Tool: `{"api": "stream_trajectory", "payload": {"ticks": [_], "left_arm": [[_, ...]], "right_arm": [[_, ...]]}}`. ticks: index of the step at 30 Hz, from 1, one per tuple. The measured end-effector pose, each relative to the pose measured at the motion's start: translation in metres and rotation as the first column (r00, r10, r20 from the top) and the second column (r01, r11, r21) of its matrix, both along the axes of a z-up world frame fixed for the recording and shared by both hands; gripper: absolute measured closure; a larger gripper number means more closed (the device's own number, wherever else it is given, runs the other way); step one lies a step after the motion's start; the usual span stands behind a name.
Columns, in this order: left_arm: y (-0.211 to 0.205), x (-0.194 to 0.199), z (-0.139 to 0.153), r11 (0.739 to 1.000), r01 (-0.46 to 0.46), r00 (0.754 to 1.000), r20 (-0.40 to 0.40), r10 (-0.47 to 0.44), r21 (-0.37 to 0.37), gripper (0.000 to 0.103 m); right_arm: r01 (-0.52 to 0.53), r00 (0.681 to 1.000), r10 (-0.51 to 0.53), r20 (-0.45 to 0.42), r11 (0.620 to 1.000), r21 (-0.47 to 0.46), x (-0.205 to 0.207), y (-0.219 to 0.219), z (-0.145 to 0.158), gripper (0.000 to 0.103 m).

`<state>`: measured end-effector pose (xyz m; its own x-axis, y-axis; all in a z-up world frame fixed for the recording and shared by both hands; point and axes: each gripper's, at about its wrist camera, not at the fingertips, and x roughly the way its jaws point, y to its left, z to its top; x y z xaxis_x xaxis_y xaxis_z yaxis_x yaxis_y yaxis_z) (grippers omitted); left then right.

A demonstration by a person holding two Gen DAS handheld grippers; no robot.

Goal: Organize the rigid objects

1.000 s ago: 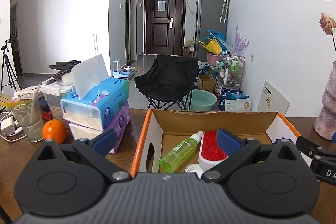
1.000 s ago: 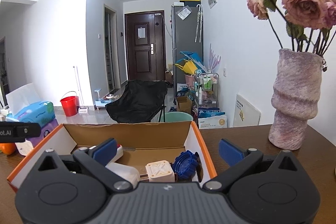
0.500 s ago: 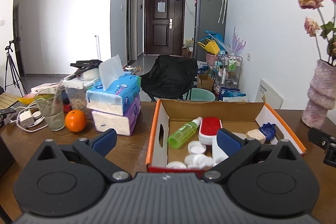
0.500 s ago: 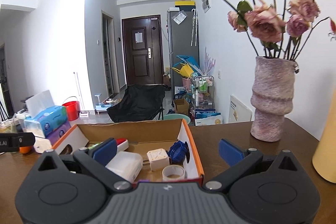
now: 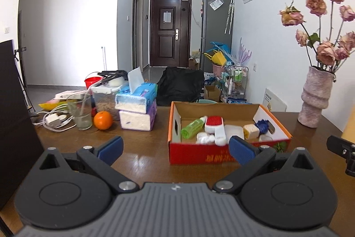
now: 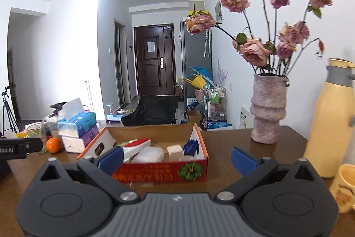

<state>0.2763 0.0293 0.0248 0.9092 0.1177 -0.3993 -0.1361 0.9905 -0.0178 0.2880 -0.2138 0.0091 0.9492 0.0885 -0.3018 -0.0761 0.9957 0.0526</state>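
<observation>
Both your grippers are empty: left gripper (image 5: 175, 149) and right gripper (image 6: 177, 158) each have fingers spread wide, hovering off the table (image 5: 142, 154) short of the cardboard box (image 5: 199, 153). The box sits at 12 to 1 o'clock in the left view, 11 o'clock in the right. Inside it: green bottle (image 5: 192, 127), red-and-white brush (image 5: 213, 127), white case (image 6: 149, 154), blue cap (image 6: 190, 146). Looks like you're between picks, or done. Next move, if any: choose a loose rigid item outside the box; none stands out.
</observation>
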Motion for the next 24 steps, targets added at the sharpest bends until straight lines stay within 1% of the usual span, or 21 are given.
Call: {"api": "stream_trajectory", "payload": {"ticks": [5,9,13,19,24], "left_arm": [[0.001,-0.05,0.001,1.0,0.0,1.0,0.003,0.0,-0.011,0.0],[0.002,-0.086,0.003,1.0,0.001,1.0,-0.002,-0.001,-0.021,0.0],[0.001,-0.122,0.007,1.0,0.001,1.0,0.013,-0.001,-0.021,0.0],[-0.002,-0.17,0.016,1.0,0.0,0.999,0.047,0.0,-0.004,0.0],[-0.009,-0.201,0.02,1.0,0.004,0.997,0.071,-0.006,0.019,0.0]], "right_arm": [[-0.003,1.0,0.003,0.013,1.0,-0.007,-0.057,-0.001,0.007,0.0],[-0.01,1.0,0.01,0.017,1.0,-0.011,-0.096,-0.001,0.014,0.0],[-0.012,1.0,0.012,0.028,1.0,-0.019,-0.133,0.001,0.019,0.0],[-0.006,0.999,0.007,0.042,1.0,-0.021,-0.174,0.0,0.023,0.0],[0.0,0.999,0.002,0.054,1.0,-0.019,-0.201,-0.001,0.024,0.0]]}}
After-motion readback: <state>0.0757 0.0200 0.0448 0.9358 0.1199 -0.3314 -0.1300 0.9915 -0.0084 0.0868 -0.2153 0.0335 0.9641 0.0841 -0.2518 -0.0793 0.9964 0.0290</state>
